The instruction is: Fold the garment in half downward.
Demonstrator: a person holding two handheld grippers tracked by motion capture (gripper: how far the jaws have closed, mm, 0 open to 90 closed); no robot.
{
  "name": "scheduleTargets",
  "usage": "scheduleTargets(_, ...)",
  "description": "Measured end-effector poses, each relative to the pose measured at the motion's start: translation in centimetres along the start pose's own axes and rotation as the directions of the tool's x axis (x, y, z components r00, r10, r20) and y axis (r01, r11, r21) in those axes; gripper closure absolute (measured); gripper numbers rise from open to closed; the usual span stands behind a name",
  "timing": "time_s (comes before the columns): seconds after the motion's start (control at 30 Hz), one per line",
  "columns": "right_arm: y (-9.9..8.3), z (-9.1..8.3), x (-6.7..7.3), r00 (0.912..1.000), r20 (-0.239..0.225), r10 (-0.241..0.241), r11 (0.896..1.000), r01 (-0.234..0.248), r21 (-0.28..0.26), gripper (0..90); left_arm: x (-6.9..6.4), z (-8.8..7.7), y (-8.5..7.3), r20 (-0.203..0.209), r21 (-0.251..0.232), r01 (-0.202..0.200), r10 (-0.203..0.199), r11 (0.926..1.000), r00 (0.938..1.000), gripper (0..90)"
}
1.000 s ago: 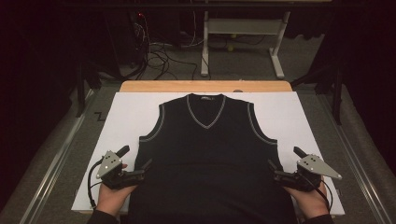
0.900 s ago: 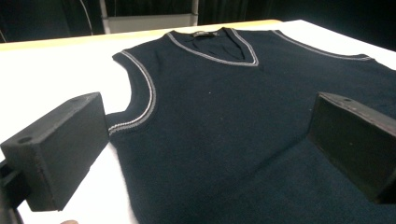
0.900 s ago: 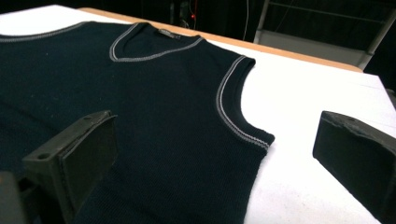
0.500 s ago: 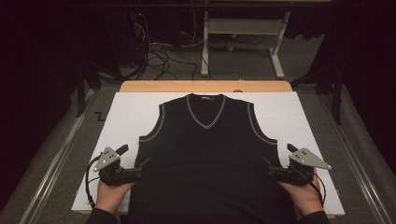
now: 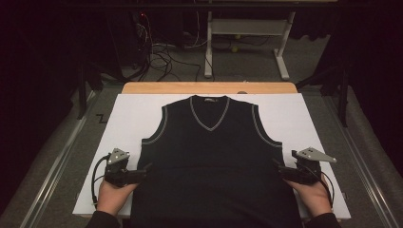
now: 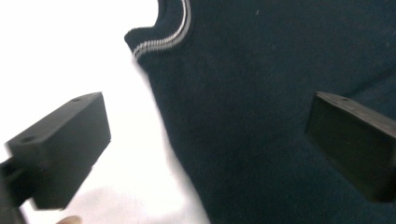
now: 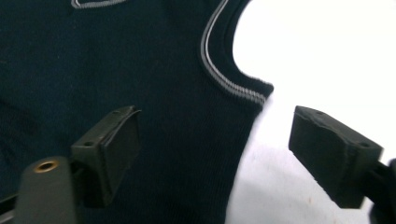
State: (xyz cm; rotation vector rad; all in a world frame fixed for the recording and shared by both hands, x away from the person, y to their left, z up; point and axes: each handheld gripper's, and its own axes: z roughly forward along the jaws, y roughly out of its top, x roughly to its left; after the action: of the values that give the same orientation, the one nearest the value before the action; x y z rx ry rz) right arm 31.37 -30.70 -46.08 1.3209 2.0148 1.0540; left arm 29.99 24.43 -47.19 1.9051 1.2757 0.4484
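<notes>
A white sheet (image 5: 133,123) covers a wooden table (image 5: 157,88), whose bare far edge shows as a tan strip. Grey floor (image 5: 247,64) lies beyond it. A white table frame (image 5: 247,31) stands there on two legs, with a tangle of black cables (image 5: 161,54) to its left. Metal rails (image 5: 52,175) run along both sides of the table. The surroundings are dark; light falls mainly on the sheet.

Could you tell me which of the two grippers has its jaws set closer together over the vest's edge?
The right gripper: the gap between its jaws is narrower than the left gripper's, and they have just been closing, straddling the vest edge.
</notes>
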Motion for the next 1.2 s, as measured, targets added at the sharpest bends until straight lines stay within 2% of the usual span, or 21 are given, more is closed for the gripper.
scheduleTargets(0.13,-0.3,-0.1,0.1,0.9999,-0.001,0.014,0.999,-0.014,0.035,21.7,0.1,0.2,-0.1,-0.022,0.041,-0.006,0.007,0.9992,0.9997,1.3)
scheduleTargets(0.17,-0.4,-0.1,0.1,1.0000,-0.002,0.008,0.999,-0.008,0.050,22.5,0.2,0.3,-0.1,0.003,0.048,0.002,-0.002,0.9988,1.0000,5.0)
scheduleTargets(0.2,-0.4,-0.1,0.1,1.0000,-0.002,0.008,0.999,-0.008,0.050,22.5,0.2,0.3,-0.1,0.003,0.048,0.002,-0.002,0.9988,1.0000,7.6)
scheduleTargets(0.23,-0.4,0.1,0.0,0.9999,-0.003,0.015,0.997,-0.015,0.073,22.9,0.3,0.4,-0.2,0.018,0.057,0.010,-0.011,0.9983,0.9998,9.3)
scheduleTargets(0.33,-0.4,0.5,0.0,0.9998,0.013,0.017,0.992,-0.019,0.124,24.4,0.4,0.6,-0.1,0.018,0.082,0.021,-0.022,0.9964,0.9996,13.5)
scheduleTargets(0.47,-0.5,1.0,0.1,0.9996,-0.007,0.026,0.989,-0.025,0.149,26.2,0.6,0.8,-0.1,0.035,0.091,0.026,-0.029,0.9955,0.9990,20.3)
scheduleTargets(0.57,-0.4,1.0,0.2,0.9998,-0.008,0.020,0.989,-0.018,0.150,27.8,0.4,0.9,-0.2,0.059,0.110,0.000,-0.007,0.9939,0.9982,27.2)
scheduleTargets(0.63,-0.4,1.1,0.2,0.9997,-0.001,0.024,0.988,-0.023,0.150,29.8,0.3,1.1,-0.2,0.061,0.120,-0.005,-0.003,0.9927,0.9981,31.3)
scheduleTargets(0.7,-0.3,1.2,0.2,0.9996,-0.005,0.027,0.989,-0.026,0.148,31.2,0.0,1.2,-0.1,0.045,0.122,-0.024,0.018,0.9923,0.9988,33.6)
scheduleTargets(0.77,0.0,1.7,0.5,0.9999,0.000,0.010,0.988,-0.010,0.155,35.0,-0.5,1.6,0.0,0.028,0.129,-0.069,0.066,0.9892,0.9974,39.7)
scheduleTargets(0.8,0.0,1.7,0.5,0.9999,0.000,0.010,0.988,-0.010,0.155,35.0,-0.5,1.6,0.0,0.028,0.129,-0.069,0.066,0.9892,0.9974,41.2)
scheduleTargets(0.87,0.2,2.0,0.9,0.9999,0.002,-0.013,0.988,0.012,0.154,40.8,-0.7,1.7,0.0,0.034,0.129,-0.077,0.074,0.9887,0.9967,42.4)
scheduleTargets(0.9,0.3,2.1,1.1,0.9998,-0.010,-0.016,0.988,0.018,0.154,47.7,-0.7,1.7,0.0,0.036,0.129,-0.073,0.069,0.9890,0.9969,44.4)
scheduleTargets(0.93,0.3,2.1,1.1,0.9998,-0.010,-0.016,0.988,0.018,0.154,47.7,-0.7,1.7,0.0,0.036,0.129,-0.073,0.069,0.9890,0.9969,45.8)
scheduleTargets(0.97,0.4,2.3,1.0,0.9996,-0.021,-0.021,0.988,0.024,0.155,54.1,-0.7,1.7,0.0,0.039,0.128,-0.074,0.069,0.9891,0.9968,47.7)
scheduleTargets(1.03,0.5,2.3,0.9,0.9993,-0.031,-0.020,0.988,0.024,0.153,60.4,-0.7,1.7,0.1,0.046,0.127,-0.070,0.064,0.9894,0.9969,51.3)
scheduleTargets(1.07,0.5,2.3,0.9,0.9993,-0.031,-0.020,0.988,0.024,0.153,60.4,-0.7,1.7,0.1,0.046,0.127,-0.070,0.064,0.9894,0.9969,52.5)
scheduleTargets(1.17,0.6,2.3,0.8,0.9985,-0.049,-0.025,0.988,0.032,0.154,75.4,-0.5,1.7,0.1,0.053,0.126,-0.065,0.059,0.9898,0.9968,59.3)
scheduleTargets(1.2,0.6,2.4,0.8,0.9977,-0.061,-0.028,0.988,0.037,0.153,79.2,-0.3,1.8,0.2,0.069,0.125,-0.061,0.053,0.9903,0.9962,62.7)
